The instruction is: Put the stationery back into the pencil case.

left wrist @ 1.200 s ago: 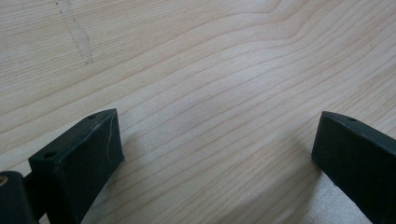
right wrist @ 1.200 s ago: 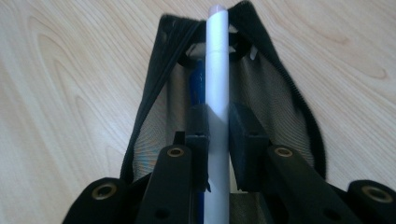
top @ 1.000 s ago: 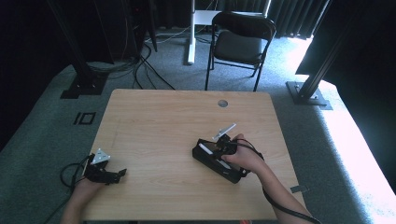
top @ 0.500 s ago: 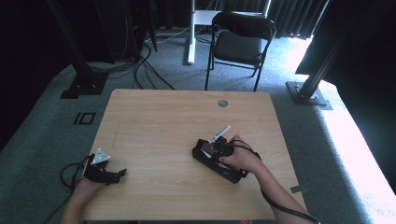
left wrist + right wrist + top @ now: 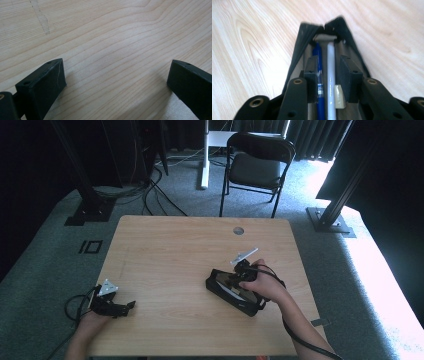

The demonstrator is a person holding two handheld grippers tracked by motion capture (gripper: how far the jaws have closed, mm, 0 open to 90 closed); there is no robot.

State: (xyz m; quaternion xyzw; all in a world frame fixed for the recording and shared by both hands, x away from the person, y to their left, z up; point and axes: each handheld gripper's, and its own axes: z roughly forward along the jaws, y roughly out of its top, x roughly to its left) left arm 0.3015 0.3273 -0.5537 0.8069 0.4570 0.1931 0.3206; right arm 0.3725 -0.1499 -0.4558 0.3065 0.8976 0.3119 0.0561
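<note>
At the near left corner of the table (image 5: pixel 165 240), the left gripper (image 5: pixel 112 304) rests idle in the person's hand, its jaws spread wide over bare wood with nothing between them, as the left gripper view confirms. Toward the right, well apart from it, the right gripper (image 5: pixel 239 282) reaches down into an open black pencil case (image 5: pixel 227 292) lying slantwise on the tabletop near the right of centre. The right gripper view looks straight into the case (image 5: pixel 302 42): a blue pen (image 5: pixel 319 75) and a white pen (image 5: pixel 331 75) lie side by side, both between the jaws, which stand narrow around them; whether the pads already press on either pen cannot be told. The step in hand appears to be packing or drawing pens at the case's mouth. The next move likely calls for either spreading the jaws and lifting straight out, clear of the zip edges, or closing firmly on one pen alone. Small print runs along the blue pen's barrel, too blurred to read; no brand shows on the case.
</note>
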